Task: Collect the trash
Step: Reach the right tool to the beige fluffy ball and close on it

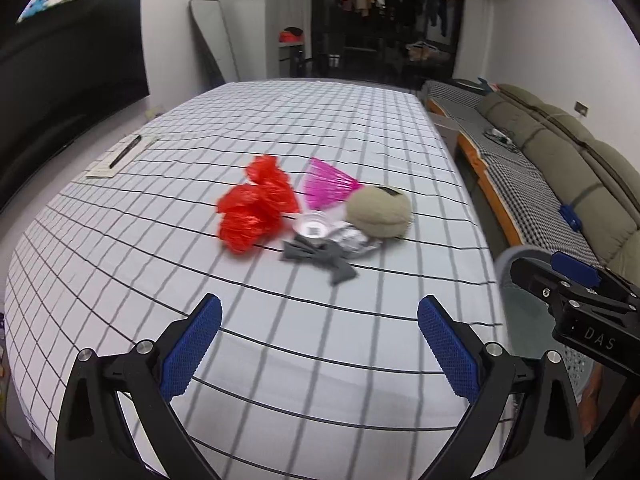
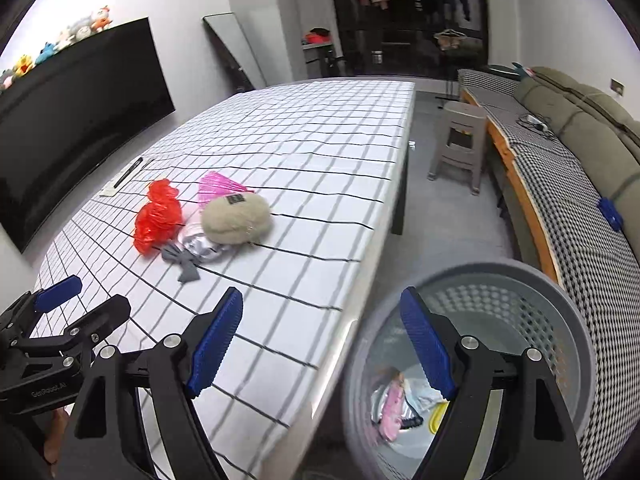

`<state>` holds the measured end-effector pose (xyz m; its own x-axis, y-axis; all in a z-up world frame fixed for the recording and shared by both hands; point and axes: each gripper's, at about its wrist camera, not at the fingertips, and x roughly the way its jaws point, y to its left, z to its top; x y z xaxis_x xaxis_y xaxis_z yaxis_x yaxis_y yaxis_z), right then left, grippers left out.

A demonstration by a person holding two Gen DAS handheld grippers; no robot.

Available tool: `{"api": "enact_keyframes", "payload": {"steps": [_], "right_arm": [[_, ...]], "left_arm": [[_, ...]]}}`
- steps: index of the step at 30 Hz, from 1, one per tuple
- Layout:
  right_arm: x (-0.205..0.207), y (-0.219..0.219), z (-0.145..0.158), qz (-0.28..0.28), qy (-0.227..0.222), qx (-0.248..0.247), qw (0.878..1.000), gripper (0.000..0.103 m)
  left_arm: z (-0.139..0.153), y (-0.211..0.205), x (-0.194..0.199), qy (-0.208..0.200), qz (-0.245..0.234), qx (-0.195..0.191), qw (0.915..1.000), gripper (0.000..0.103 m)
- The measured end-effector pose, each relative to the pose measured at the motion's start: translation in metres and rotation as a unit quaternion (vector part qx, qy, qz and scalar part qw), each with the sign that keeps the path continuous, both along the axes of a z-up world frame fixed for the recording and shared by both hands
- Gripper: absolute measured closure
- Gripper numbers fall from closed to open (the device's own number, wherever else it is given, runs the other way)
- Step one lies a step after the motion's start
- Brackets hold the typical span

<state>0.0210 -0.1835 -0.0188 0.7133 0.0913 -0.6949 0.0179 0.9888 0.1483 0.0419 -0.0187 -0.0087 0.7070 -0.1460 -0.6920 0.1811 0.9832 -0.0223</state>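
— On the checked table [image 1: 360, 128], what is left?

— A heap near the middle: a red bag [image 1: 256, 210], a pink wrapper [image 1: 326, 184], a foil packet [image 1: 352, 240], a grey bow [image 1: 320, 260] and a beige hat [image 1: 378, 212], all touching. My left gripper [image 1: 320, 344] and right gripper [image 2: 320, 344] both gape, holding nothing.

— The risk?

— The hat and bow may not be trash; pinching into the pile could drag them along. The bin [image 2: 560, 280] stands off the table's edge, so thin plastic could slip out and miss it.
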Motion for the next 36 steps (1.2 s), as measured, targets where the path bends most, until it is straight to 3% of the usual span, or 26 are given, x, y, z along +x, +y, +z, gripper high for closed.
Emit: {"api": "enact_keyframes", "payload": {"steps": [15, 27, 36], "right_arm": [[0.089, 0.059, -0.009, 0.082, 0.04, 0.001, 0.996, 0.026], [0.137, 0.07, -0.025, 0.105, 0.088, 0.019, 0.99, 0.026], [0.148, 0.074, -0.032, 0.102, 0.093, 0.008, 0.99, 0.03]], "left_arm": [[-0.013, 0.056, 0.027, 0.018, 0.059, -0.005, 0.9981, 0.007], [-0.022, 0.061, 0.034, 0.031, 0.06, -0.017, 0.9976, 0.007], [-0.024, 0.057, 0.036, 0.037, 0.057, -0.017, 0.9976, 0.007]]}}
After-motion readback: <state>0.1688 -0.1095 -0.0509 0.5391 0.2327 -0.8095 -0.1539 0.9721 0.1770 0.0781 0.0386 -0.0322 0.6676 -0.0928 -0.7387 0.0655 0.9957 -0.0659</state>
